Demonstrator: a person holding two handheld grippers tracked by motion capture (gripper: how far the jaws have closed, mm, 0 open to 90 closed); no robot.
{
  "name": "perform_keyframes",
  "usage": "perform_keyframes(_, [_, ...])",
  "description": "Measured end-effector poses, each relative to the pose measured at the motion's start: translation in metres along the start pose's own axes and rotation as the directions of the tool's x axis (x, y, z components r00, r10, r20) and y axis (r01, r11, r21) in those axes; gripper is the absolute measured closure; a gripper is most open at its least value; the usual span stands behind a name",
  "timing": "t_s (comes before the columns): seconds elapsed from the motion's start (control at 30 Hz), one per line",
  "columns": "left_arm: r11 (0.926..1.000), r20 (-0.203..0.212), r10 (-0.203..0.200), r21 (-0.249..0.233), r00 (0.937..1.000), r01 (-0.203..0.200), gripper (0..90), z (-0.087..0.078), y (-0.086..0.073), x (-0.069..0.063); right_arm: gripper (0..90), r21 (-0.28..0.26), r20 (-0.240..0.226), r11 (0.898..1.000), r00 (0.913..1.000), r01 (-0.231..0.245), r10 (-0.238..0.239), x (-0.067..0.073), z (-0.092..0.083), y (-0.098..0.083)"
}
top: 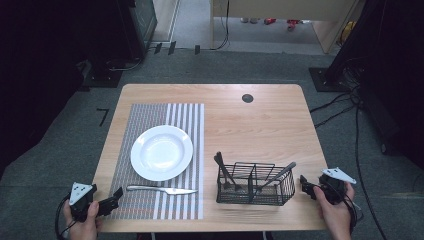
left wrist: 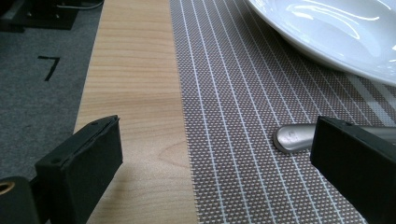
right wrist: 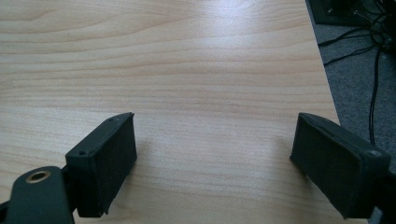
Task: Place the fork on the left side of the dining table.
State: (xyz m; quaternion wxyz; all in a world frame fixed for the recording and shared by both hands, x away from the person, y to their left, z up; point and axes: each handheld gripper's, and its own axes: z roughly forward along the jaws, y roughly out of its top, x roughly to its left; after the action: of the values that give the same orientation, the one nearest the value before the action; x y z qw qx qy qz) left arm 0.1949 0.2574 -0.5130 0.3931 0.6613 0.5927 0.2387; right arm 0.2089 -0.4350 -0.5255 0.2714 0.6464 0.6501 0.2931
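Note:
A white plate (top: pixel 161 152) rests on a striped grey placemat (top: pixel 150 115) on the wooden table (top: pixel 260 120). In front of the plate lies a metal knife (top: pixel 161 189). A black wire caddy (top: pixel 255 184) holding several utensils stands to the right. My left gripper (top: pixel 116 196) sits at the table's near left corner, open and empty; in the left gripper view its jaws frame the mat (left wrist: pixel 243 116), the knife's handle end (left wrist: pixel 292 138) and the plate's rim (left wrist: pixel 327 37). My right gripper (top: pixel 304 186) is open and empty just right of the caddy, over bare wood (right wrist: pixel 196 70).
A round dark grommet (top: pixel 247 98) sits near the table's far edge. Cables (top: pixel 350 125) trail over the grey floor on the right. Dark equipment stands at the left and right of the room.

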Motion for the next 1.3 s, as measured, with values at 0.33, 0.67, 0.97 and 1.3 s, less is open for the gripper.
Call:
perform_keyframes(0.33, [0.9986,0.027,0.019,-0.05,0.9995,-0.017,2.4,-0.01,0.013,-0.023,13.9,0.001,-0.001,1.0,1.0,-0.001,0.001,0.0,-0.001,-0.001])
perform_keyframes(0.67, [0.9942,0.094,0.086,-0.073,0.9919,-0.079,2.5,-0.016,0.034,-0.059,13.9,0.001,-0.001,1.0,1.0,-0.001,0.001,0.0,-0.001,-0.001])
perform_keyframes(0.97, [0.9832,0.165,0.162,-0.111,0.9729,-0.145,2.5,-0.023,0.055,-0.097,13.9,0.001,-0.001,1.0,1.0,-0.001,0.001,0.0,-0.001,-0.001])
perform_keyframes(1.3, [0.9758,0.23,0.203,-0.128,0.9516,-0.177,2.5,-0.017,0.071,-0.132,13.9,0.001,-0.001,1.0,1.0,-0.001,0.001,0.0,-0.001,-0.001])
